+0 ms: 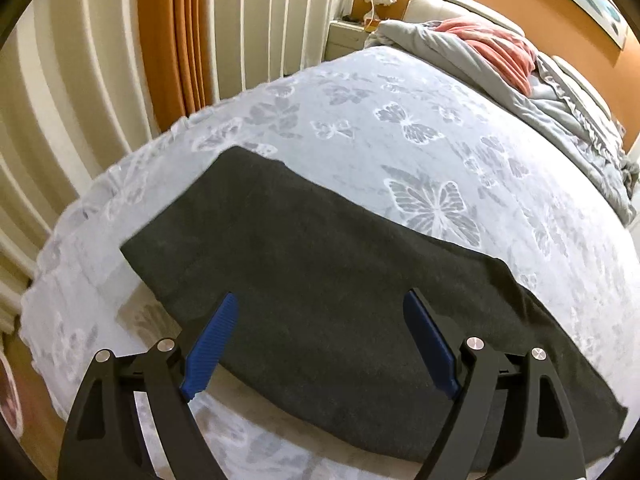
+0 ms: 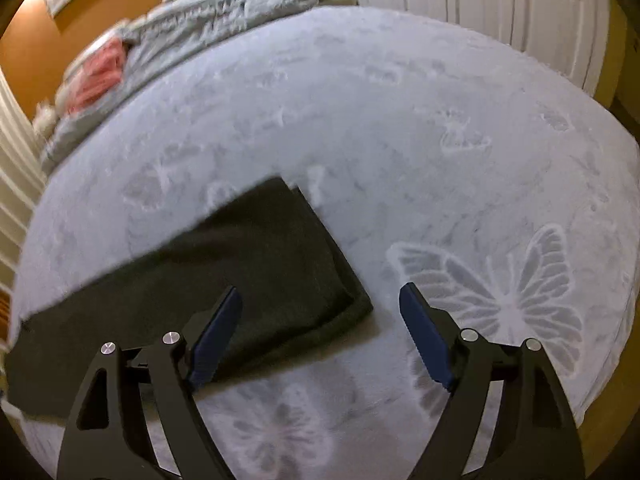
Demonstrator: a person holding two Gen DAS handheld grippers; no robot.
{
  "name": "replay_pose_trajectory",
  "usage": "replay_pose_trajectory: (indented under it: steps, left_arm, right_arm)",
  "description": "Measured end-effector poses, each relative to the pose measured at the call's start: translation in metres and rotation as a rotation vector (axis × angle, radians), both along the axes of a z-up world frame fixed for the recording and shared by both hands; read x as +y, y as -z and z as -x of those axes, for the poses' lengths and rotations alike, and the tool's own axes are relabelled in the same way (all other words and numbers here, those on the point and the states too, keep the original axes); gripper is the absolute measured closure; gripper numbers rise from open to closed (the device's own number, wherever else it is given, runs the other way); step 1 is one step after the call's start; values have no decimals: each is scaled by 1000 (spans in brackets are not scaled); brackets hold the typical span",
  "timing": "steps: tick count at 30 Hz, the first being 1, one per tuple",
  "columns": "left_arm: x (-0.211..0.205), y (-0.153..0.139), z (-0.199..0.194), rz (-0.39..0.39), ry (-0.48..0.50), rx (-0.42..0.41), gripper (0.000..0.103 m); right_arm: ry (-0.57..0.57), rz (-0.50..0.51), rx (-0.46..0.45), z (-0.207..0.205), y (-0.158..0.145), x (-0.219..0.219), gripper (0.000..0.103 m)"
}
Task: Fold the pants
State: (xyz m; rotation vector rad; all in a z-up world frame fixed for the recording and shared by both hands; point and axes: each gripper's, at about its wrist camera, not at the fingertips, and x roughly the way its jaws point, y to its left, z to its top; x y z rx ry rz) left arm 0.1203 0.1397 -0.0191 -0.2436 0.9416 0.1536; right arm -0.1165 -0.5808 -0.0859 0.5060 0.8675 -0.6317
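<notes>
Directly beneath the left tongs lay the dark pants, folded lengthwise into one long flat band on the butterfly-print bedspread. Both blue pads of the left tongs stood spread wide above the cloth, gripping nothing. In the right wrist view, the pants ended in a squared, layered edge between and slightly left of the right tongs, which were likewise released and empty, the left pad over the cloth and the right pad over bare bedspread. Judged from the layout, the lengthwise fold was complete and the crosswise fold was the step in hand. The next move called for each tongs to descend, close on an end of the band through all layers, and carry one end over the other without dragging the layers apart. Both tongs pointed steeply downward toward the bed, hovering just above the fabric. Beyond the tongs, a crumpled grey duvet with a pink blanket lay against the headboard.
</notes>
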Motion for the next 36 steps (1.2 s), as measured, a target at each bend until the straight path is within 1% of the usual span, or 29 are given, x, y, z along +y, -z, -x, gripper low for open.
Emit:
replay_pose_trajectory:
  steps: [3,4,5,6,7,8,9,12,14,17,18,19,20,22,23,26,28,29,30,31,32,33,34,35,36]
  left_arm:
    - [-3,5,0,20,15,17,21]
    - [-5,6,0,10,23,22,21]
    - [-5,7,0,2,30,23,21]
    - [-7,7,0,-5,37,24,21]
    - [-8,8,0,-10,43,26,21]
    - [-8,8,0,-14,49,28,21]
    - [-9,8,0,-16,54,30,21]
    - [-7,8,0,-10,59,36,21]
    - [-5,6,1,-1,57,33,21]
    - [-1,3,4,12,48,19,21]
    - [0,2,4,12,45,16,21]
    - [1,2,5,14,42,15,21]
    - [2,2,6,17,41,15,21]
    - [5,2,7,22,38,17,21]
    - [7,1,8,27,36,16,21]
    - [11,-2,10,34,43,4,21]
    - [13,-3,12,37,49,-5,21]
    - [14,-4,13,46,62,-9,21]
    - [15,-5,14,55,79,-15,21]
    - [16,-6,14,61,88,-18,21]
    - [20,-8,16,71,105,-27,21]
    - [22,-10,17,74,113,-36,21]
    - [26,-12,19,75,121,-48,21]
    - [32,-15,22,71,125,-65,21]
    - [38,-17,24,65,124,-77,21]
  right_arm:
    - [-11,-19,48,-2,16,0,23]
    - [-16,20,60,-5,17,4,26]
    - [-27,42,71,-9,18,8,44]
    - [-48,45,64,-11,18,9,65]
    - [-58,26,46,-13,16,10,77]
    - [-51,-18,21,-13,15,9,89]
    - [-42,-49,4,-12,13,7,90]
    - [-20,-39,-20,-10,4,9,91]
    - [-13,-43,-114,-4,-19,15,91]
    - [-83,-34,-264,-10,-60,42,91]
    - [-127,-39,-326,-15,-75,58,91]
    - [-162,-41,-367,-21,-86,71,91]
    - [-225,-47,-416,-33,-99,94,91]
    - [-322,-51,-475,-52,-117,133,91]
    - [-388,-58,-505,-66,-125,160,91]
    - [-558,-69,-547,-104,-142,233,91]
    - [-670,-77,-532,-126,-141,279,88]
    - [-763,-85,-508,-140,-137,314,83]
    - [-821,-89,-492,-148,-135,334,79]
    - [-860,-85,-480,-151,-135,350,78]
    - [-909,-75,-488,-151,-139,369,76]
    - [-939,-60,-523,-146,-147,378,63]
    - [-949,-22,-574,-137,-159,384,55]
    - [-937,6,-598,-131,-166,382,43]
    - [-911,30,-616,-124,-173,374,40]
